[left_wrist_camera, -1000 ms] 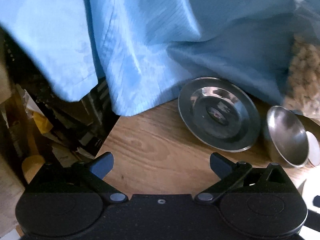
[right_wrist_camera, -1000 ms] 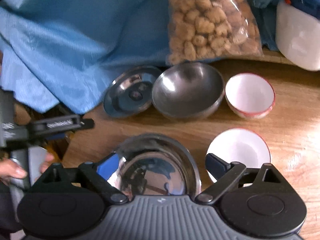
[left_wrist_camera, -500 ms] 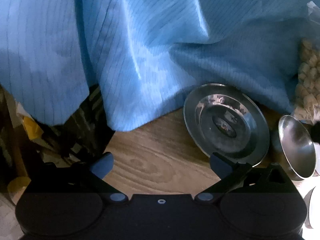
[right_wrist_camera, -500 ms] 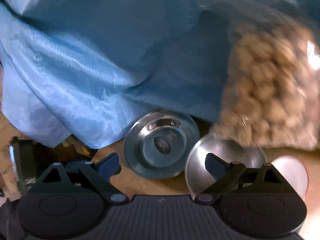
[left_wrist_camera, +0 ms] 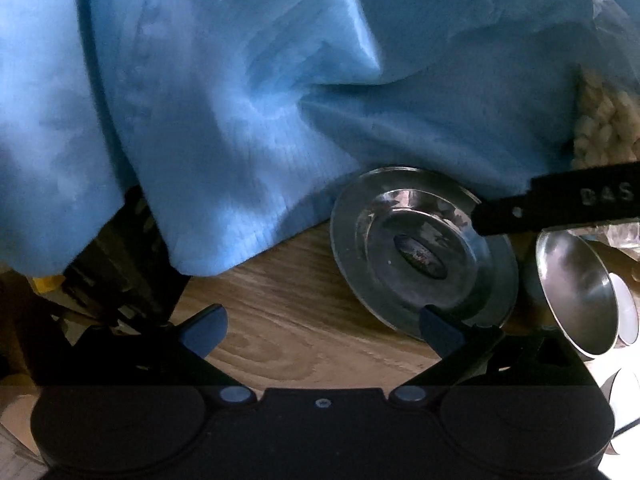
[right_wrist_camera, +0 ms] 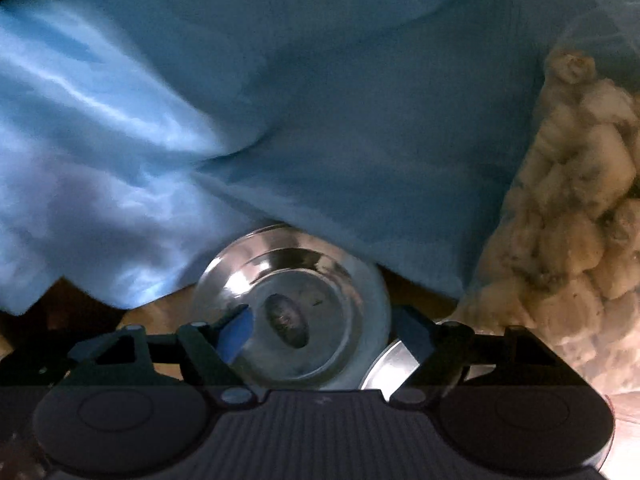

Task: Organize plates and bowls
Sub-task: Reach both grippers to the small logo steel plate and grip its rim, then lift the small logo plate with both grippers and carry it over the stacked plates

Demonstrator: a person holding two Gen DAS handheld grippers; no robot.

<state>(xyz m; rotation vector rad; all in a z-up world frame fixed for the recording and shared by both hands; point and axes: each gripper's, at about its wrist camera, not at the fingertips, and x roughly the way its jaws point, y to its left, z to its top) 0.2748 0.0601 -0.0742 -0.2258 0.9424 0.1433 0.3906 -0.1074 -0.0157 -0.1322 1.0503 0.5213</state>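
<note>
A shallow steel plate (left_wrist_camera: 424,256) (right_wrist_camera: 292,308) lies on the wooden table (left_wrist_camera: 304,320), its far rim tucked under a blue cloth. My right gripper (right_wrist_camera: 325,332) hovers over it with jaws closing. Its left pad is above the plate's inside and its right finger is just past the right rim; no pad visibly presses. One right finger (left_wrist_camera: 560,208) shows as a black bar over the plate's far right. My left gripper (left_wrist_camera: 322,328) is open and empty, its right fingertip at the plate's near rim. A steel bowl (left_wrist_camera: 576,292) (right_wrist_camera: 388,364) stands just to the plate's right.
A blue cloth (left_wrist_camera: 260,100) (right_wrist_camera: 280,120) drapes over the back and left. A clear bag of pale snacks (right_wrist_camera: 580,220) (left_wrist_camera: 604,120) leans at the right. A white bowl (left_wrist_camera: 626,312) sits behind the steel bowl. The table's edge drops off at the left, over dark clutter (left_wrist_camera: 112,264).
My right gripper swept left from over a near steel bowl to the steel plate, and its jaws narrowed. Its finger entered the left wrist view. The left gripper crept toward the plate.
</note>
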